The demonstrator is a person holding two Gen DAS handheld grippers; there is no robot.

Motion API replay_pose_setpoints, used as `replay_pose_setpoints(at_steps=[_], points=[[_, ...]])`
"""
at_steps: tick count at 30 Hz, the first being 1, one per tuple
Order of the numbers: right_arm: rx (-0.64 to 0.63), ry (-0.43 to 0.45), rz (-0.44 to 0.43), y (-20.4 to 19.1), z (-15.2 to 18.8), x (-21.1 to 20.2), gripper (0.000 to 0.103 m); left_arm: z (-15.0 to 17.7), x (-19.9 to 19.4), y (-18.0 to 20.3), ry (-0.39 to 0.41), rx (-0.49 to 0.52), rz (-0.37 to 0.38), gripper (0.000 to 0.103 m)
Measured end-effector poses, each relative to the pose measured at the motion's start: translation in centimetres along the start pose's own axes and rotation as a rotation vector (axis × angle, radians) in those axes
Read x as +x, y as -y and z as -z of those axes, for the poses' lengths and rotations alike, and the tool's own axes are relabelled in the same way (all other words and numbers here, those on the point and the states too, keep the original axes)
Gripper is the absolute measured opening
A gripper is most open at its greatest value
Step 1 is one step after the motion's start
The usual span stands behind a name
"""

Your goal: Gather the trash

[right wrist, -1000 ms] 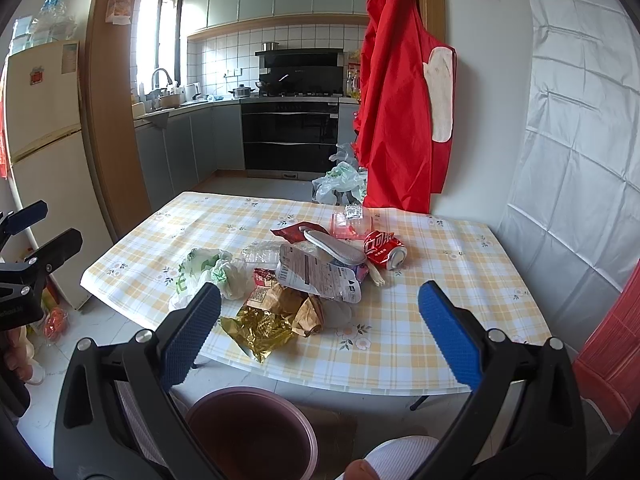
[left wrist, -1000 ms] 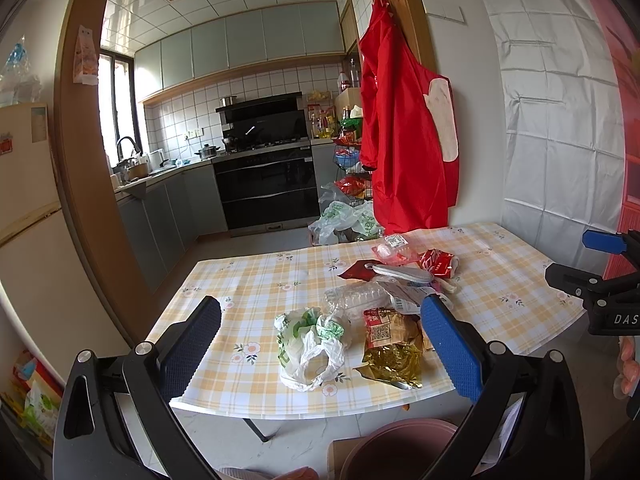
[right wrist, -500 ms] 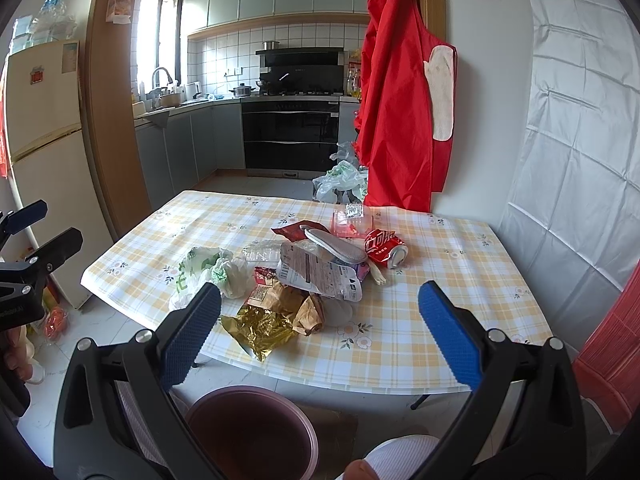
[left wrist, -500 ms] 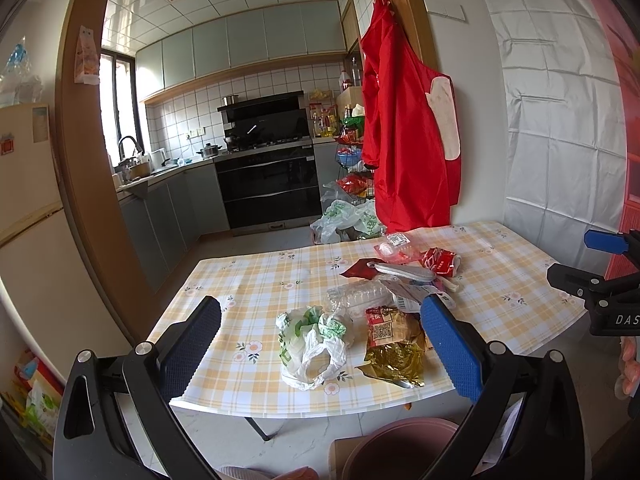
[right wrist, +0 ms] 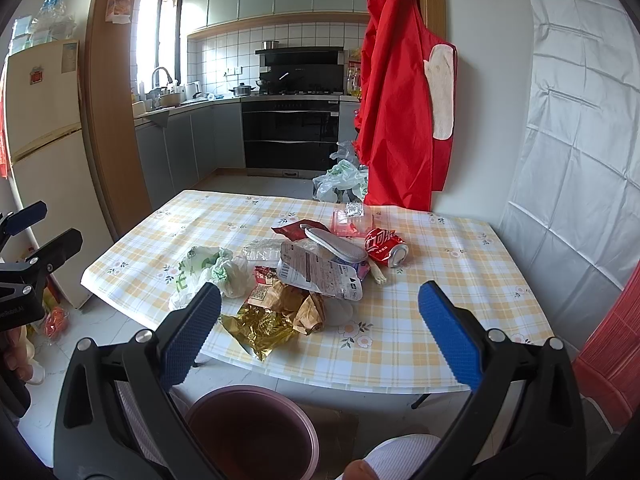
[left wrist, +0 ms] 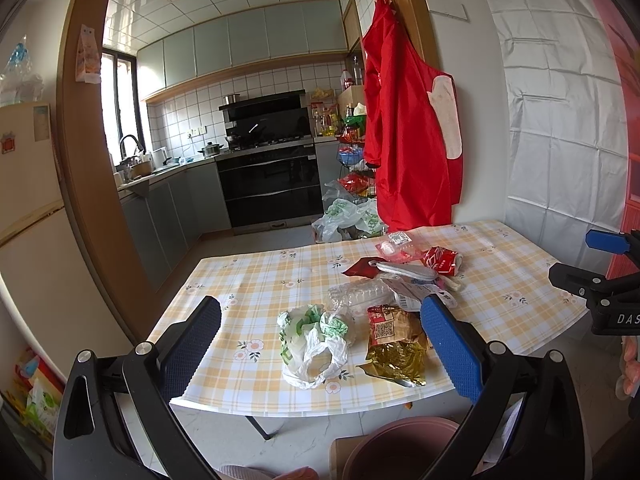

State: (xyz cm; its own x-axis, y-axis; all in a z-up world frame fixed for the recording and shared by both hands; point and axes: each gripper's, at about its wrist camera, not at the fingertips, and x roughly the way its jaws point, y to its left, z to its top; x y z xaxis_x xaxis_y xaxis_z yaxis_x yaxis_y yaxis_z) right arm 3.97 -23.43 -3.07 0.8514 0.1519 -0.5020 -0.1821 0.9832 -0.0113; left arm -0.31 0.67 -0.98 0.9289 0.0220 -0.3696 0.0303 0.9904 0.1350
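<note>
A heap of trash lies on the yellow checked table (left wrist: 256,280): a white-green plastic bag (left wrist: 314,340), a gold foil wrapper (left wrist: 398,360), a clear crushed bottle (left wrist: 360,296), a crushed red can (right wrist: 386,247), a grey insole (right wrist: 336,243) and a printed pouch (right wrist: 320,274). A pink bucket (right wrist: 252,432) stands on the floor below the table's near edge. My left gripper (left wrist: 320,344) is open, held back from the table edge, with the plastic bag between its fingers in view. Open as well, my right gripper (right wrist: 320,320) hovers above the bucket.
A red apron (left wrist: 408,140) hangs on the wall behind the table. Plastic bags (left wrist: 348,220) lie on the floor by the kitchen doorway. A fridge (right wrist: 44,160) stands at the left. The table's far left part (right wrist: 208,216) carries nothing.
Both grippers have stayed almost still; the left wrist view has drifted very slightly. Nothing was grasped or let go.
</note>
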Motion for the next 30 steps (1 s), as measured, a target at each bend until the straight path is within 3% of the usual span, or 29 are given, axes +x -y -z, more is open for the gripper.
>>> replay_pose_setpoints(at_steps=[30], points=[[0.001, -0.005, 0.0, -0.13, 0.57, 0.62, 0.097, -0.12, -0.09, 0.03, -0.001, 0.003, 0.001, 0.098]])
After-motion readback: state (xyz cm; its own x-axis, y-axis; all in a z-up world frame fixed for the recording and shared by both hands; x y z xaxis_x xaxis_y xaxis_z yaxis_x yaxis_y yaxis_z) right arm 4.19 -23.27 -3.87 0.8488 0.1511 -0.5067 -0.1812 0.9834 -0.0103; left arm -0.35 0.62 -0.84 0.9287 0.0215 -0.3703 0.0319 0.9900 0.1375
